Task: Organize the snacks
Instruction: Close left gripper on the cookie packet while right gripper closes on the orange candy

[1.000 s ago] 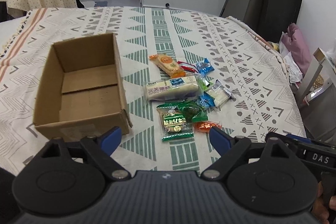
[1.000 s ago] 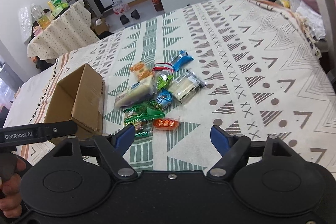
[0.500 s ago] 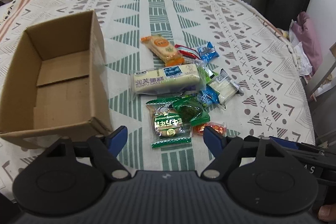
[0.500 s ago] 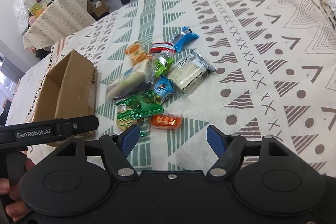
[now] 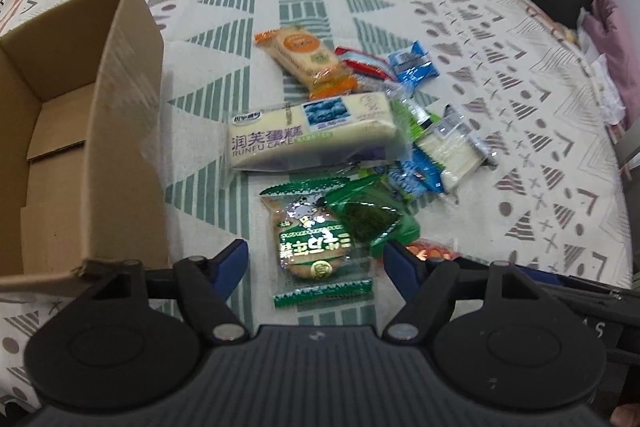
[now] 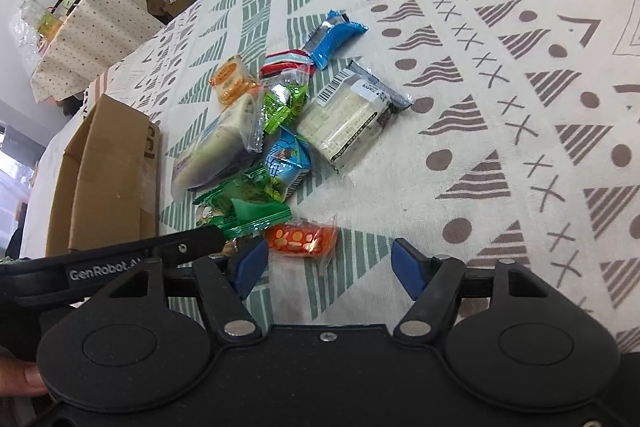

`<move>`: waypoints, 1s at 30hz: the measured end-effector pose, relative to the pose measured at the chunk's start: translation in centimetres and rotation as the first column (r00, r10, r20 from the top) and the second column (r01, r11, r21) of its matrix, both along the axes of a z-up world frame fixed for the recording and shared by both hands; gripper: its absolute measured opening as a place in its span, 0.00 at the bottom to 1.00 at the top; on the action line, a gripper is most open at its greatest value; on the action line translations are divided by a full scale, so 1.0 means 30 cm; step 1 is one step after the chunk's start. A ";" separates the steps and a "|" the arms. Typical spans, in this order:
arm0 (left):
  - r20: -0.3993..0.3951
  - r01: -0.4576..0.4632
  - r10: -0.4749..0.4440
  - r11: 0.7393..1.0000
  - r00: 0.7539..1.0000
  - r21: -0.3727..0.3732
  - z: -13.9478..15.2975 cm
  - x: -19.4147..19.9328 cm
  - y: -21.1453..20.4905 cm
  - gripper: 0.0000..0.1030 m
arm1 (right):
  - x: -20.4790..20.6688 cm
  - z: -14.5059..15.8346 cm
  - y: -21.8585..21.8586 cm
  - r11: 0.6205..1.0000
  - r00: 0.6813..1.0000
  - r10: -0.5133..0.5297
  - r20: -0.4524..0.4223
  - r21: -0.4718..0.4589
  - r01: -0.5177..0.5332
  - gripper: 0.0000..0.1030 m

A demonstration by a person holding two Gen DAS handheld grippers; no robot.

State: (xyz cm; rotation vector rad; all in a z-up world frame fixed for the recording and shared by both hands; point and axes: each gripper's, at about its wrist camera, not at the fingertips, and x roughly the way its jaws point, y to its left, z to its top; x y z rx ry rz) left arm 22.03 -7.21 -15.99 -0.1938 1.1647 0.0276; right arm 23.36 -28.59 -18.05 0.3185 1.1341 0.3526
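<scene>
L gripper over near end of snack pile, fingers apart, just been closing; green biscuit pack lies between them, pads not touching it. R gripper beside it to right, fingers apart, also just been closing; orange candy just beyond its left pad, no contact. Pile on patterned cloth: cake pack mid, orange cracker pack far, blue wrappers and white bar right. Open box left of pile, nothing inside.
</scene>
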 end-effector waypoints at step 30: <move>0.005 0.021 -0.021 0.999 1.000 0.046 -0.049 0.002 -0.024 0.46 | 0.005 -0.009 0.038 0.998 0.998 0.045 0.036 0.047 -0.047 0.23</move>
